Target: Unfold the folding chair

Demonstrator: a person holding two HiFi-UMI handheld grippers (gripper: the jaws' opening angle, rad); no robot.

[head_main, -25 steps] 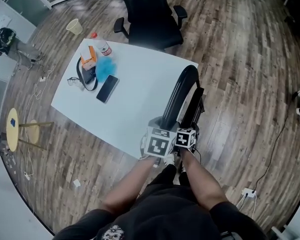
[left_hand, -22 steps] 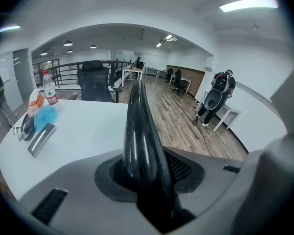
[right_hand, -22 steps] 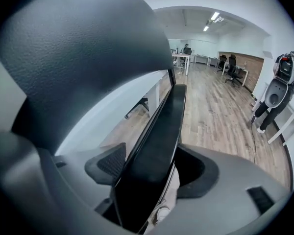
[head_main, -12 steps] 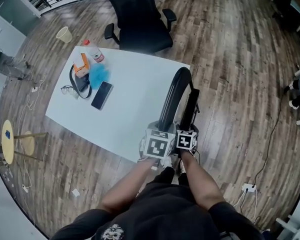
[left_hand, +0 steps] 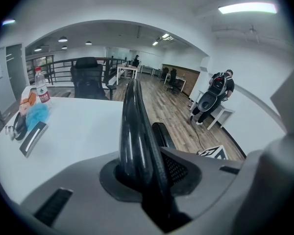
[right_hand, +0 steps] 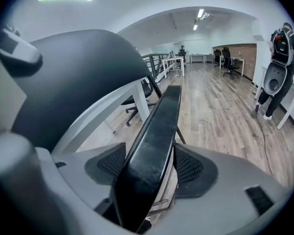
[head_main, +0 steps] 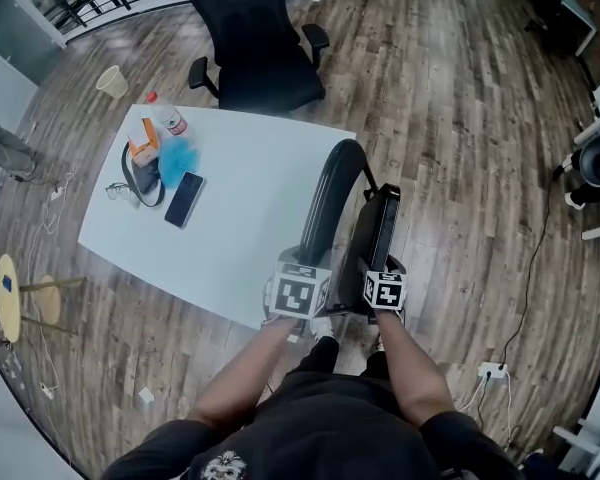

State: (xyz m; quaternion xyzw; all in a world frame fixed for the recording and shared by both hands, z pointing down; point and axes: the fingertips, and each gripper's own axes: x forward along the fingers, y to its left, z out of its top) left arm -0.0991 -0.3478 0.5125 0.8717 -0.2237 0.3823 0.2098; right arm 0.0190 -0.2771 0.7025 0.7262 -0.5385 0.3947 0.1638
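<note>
Folding chair (head_main: 352, 208) stands part-folded on floor at desk (head_main: 250, 168) edge, 12 o'clock from person. Left gripper (head_main: 302, 286) fingers pinch curved backrest (left_hand: 134, 126), right gripper (head_main: 383, 283) fingers clamp flat seat (right_hand: 159, 136) edge. Looks rigid, glossy, probably slippery and fairly heavy; grip the panel edges

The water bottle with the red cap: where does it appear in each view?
Head view: water bottle upper left, on the white table's far corner.
Left gripper view: far left, on the same table.
Right gripper view: not in it.
Shared landmark: the black office chair behind the table.
</note>
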